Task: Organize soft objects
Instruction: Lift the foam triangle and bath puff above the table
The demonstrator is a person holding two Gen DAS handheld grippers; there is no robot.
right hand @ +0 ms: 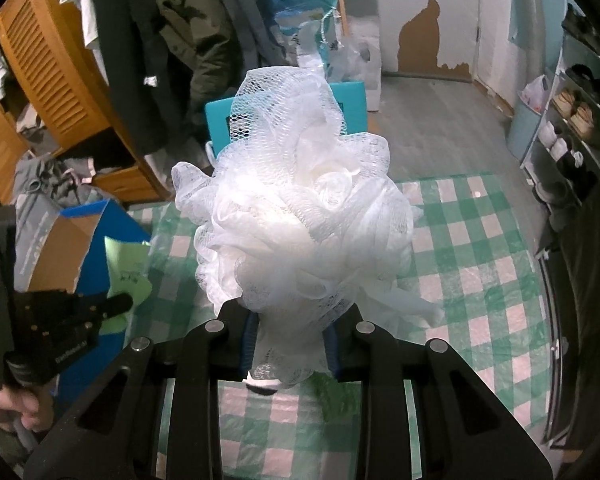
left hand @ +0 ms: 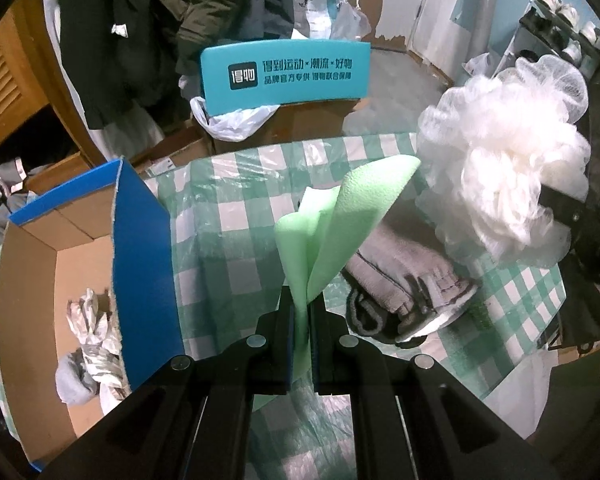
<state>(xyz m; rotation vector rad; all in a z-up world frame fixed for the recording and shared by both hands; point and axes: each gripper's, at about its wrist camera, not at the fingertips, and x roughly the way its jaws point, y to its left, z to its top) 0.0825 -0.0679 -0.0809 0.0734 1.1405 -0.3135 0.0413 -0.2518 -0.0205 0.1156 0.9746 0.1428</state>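
Observation:
My left gripper is shut on a folded light green cloth and holds it above the green checked tablecloth. My right gripper is shut on a white mesh bath pouf, held above the table; the pouf also shows at the right of the left wrist view. A folded grey towel lies on the table under the pouf. An open cardboard box with a blue flap stands at the left, holding crumpled white and grey things. The green cloth shows beside the box in the right wrist view.
A teal sign on a cardboard box stands beyond the table's far edge, with white plastic bags. Dark coats hang at the back left by a wooden louvred cabinet. A shoe rack stands at the right.

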